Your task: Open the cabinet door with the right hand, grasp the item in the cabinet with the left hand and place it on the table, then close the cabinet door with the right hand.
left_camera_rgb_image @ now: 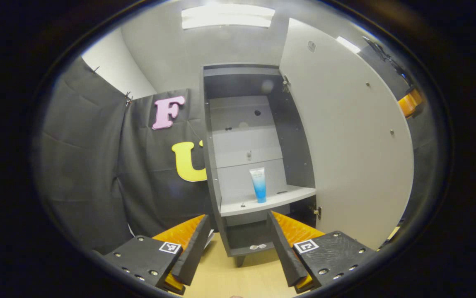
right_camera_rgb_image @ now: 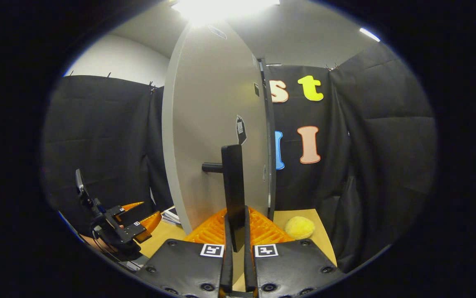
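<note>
In the left gripper view a grey cabinet [left_camera_rgb_image: 215, 174] stands with its door [left_camera_rgb_image: 345, 136] swung wide to the right. A blue and white tube [left_camera_rgb_image: 258, 185] stands upright on the cabinet's shelf [left_camera_rgb_image: 271, 202]. My left gripper [left_camera_rgb_image: 238, 234] is open, held below and in front of the shelf, apart from the tube. In the right gripper view my right gripper [right_camera_rgb_image: 236, 225] is shut on the door's black handle [right_camera_rgb_image: 233, 182], which runs upright between its fingers. The door [right_camera_rgb_image: 209, 124] stands edge-on ahead. The left gripper [right_camera_rgb_image: 132, 223] shows at lower left beyond the door.
The cabinet sits on a light wooden table [left_camera_rgb_image: 229, 277]. A yellow plush ball [right_camera_rgb_image: 300, 227] lies on the table [right_camera_rgb_image: 324, 236] right of the door. A stack of flat items [right_camera_rgb_image: 171, 215] rests behind the door's edge. Black cloth walls surround the booth.
</note>
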`<state>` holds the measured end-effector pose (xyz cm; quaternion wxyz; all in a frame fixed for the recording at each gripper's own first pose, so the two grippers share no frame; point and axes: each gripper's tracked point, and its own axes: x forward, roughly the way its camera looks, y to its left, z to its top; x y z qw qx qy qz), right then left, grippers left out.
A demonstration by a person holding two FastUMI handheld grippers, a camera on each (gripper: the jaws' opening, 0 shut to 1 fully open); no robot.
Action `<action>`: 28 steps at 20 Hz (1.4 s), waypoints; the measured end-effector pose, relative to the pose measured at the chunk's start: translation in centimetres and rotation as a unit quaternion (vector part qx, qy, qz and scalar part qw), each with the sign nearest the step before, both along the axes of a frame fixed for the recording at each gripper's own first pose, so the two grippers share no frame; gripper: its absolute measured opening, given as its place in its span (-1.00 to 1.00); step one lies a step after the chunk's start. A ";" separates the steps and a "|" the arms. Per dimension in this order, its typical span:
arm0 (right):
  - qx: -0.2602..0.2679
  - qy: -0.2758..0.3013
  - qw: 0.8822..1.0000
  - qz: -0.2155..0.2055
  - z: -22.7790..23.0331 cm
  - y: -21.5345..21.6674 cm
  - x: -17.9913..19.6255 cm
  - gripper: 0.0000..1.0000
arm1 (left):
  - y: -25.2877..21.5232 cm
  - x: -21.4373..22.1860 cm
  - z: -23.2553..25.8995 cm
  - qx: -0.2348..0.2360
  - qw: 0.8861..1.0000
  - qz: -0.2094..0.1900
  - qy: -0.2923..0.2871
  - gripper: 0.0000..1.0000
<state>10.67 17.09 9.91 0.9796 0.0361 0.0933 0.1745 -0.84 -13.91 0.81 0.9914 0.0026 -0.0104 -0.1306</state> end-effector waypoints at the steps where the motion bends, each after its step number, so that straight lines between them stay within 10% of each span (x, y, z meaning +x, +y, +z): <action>1: 0.001 -0.002 1.000 -0.005 0.0 -0.1 0.1 -0.75 | -0.1 -0.2 0.1 0.001 1.000 0.000 0.000 0.66; 10: 0.028 -0.014 0.997 -0.066 0.3 -1.8 1.2 -0.90 | -2.5 -1.1 1.0 0.009 1.000 0.011 -0.004 0.66; 18: 0.085 -0.017 0.996 0.016 1.6 0.0 -0.9 -0.79 | -6.9 -0.3 2.0 0.000 1.000 0.029 -0.008 0.66; 24: 0.056 -0.028 0.996 -0.058 0.6 -5.0 -0.2 -0.77 | -10.1 1.4 2.8 -0.003 0.999 0.038 0.003 0.66; 28: 0.035 -0.024 0.990 -0.132 -0.5 -8.8 0.6 0.53 | -11.0 4.0 3.8 0.002 0.999 0.039 0.002 0.66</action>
